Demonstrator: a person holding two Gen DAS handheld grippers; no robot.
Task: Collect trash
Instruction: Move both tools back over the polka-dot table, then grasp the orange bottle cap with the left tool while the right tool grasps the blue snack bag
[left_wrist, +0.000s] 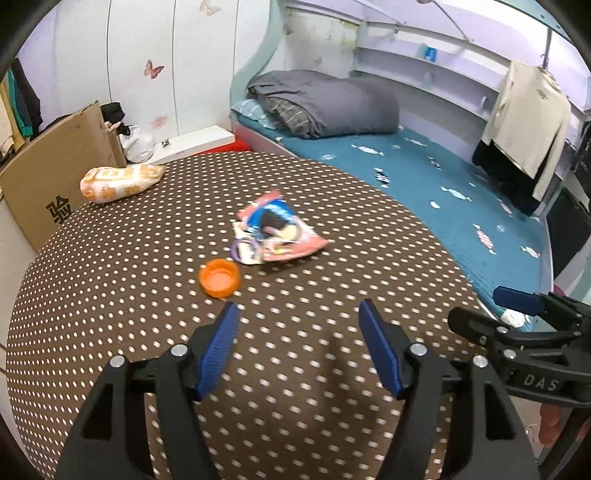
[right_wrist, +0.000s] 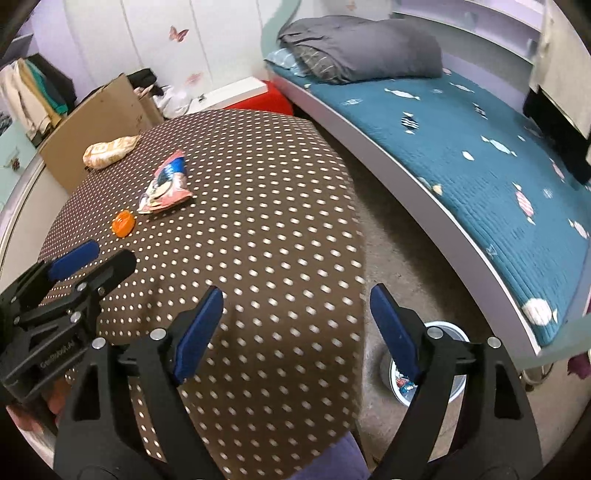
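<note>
While you're holding the left gripper (left_wrist: 299, 314) and right gripper (right_wrist: 295, 299) with jaws spread and empty over the dotted table (left_wrist: 110, 295), the orange cap (left_wrist: 219, 277) is sitting just beside the crumpled wrapper (left_wrist: 275, 230), with the orange bag (left_wrist: 120, 182) lying near the far edge.

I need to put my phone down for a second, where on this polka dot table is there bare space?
The near half of the brown polka-dot tablecloth is bare, from the open left gripper to the right edge by the teal bed. It is crowded around the orange plastic cap, crumpled pink-and-blue snack wrapper and orange-and-white bag at the far left corner.
</note>
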